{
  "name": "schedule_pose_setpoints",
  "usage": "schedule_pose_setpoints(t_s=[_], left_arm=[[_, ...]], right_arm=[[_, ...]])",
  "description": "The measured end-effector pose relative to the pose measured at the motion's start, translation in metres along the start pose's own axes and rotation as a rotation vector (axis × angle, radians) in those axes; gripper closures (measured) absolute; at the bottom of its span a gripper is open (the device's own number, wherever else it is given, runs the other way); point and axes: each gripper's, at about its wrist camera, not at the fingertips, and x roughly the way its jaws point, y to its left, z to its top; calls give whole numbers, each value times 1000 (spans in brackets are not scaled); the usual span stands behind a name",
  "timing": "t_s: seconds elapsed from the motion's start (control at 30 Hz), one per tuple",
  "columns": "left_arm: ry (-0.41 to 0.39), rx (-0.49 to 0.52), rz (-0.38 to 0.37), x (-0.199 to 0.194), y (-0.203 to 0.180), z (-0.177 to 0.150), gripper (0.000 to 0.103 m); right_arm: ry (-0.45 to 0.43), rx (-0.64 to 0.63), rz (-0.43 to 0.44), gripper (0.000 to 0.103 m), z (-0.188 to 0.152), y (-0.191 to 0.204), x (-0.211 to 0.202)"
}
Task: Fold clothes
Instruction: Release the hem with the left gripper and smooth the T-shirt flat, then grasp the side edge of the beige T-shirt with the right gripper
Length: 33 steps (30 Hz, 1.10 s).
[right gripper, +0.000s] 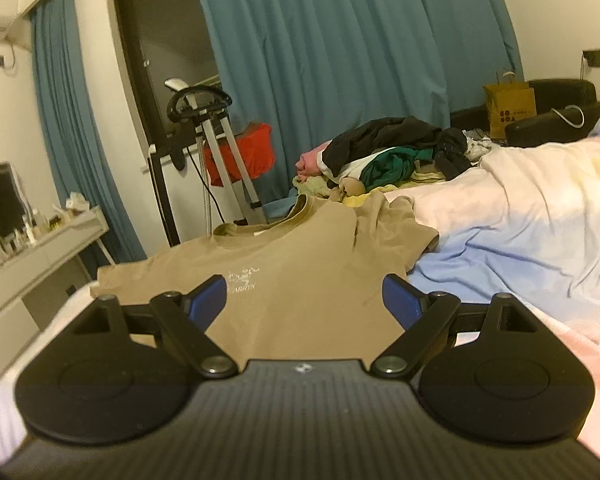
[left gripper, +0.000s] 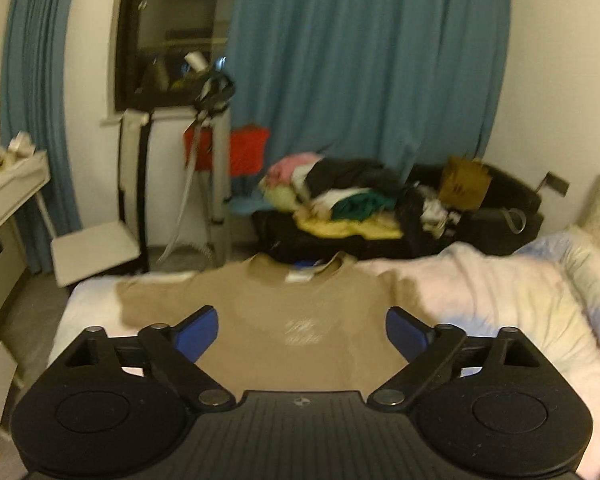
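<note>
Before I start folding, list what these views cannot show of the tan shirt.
- Tan T-shirt bottom hem: hidden in both views by the gripper bodies.
- Chest print: blurred in the left view; partly behind a finger in the right view.
- Neck label: too blurred to read.

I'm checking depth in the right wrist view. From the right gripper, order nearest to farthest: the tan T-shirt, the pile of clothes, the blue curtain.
1. tan T-shirt: spread on the bed directly ahead of the right gripper, between its open fingers.
2. pile of clothes: beyond the shirt's collar, slightly right.
3. blue curtain: hanging behind the pile, at the back.
</note>
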Motion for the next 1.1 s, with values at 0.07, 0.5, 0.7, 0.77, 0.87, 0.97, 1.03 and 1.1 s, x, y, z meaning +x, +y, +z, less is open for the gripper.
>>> schedule_pose_setpoints(t_s=[0.07,0.5,0.7,0.77,0.87,0.97,1.03,1.1], left_arm=[[-9,-8,-13,12,-21,-12,5],[255,-421,-46,186,27,-171,10],[225,-327,4,215,22,-186,9],[221,-303,2,224,16,-189,9],[226,-275,-9,240,5,-194,9],[240,-259,-38,250,-1,-196,9],[240,-233,-46,253,-6,-200,9],[241,-218,-46,255,-9,-202,9]], right_arm=[[-7,37,10,17,5,-9,2],[88,621,174,15,12,-136,121],[100,789,174,21,1,-175,192],[97,826,157,23,-4,-184,212],[107,844,211,24,-4,-187,235],[116,862,268,21,-2,-191,257],[117,888,331,21,1,-190,270],[119,898,367,22,3,-188,284]])
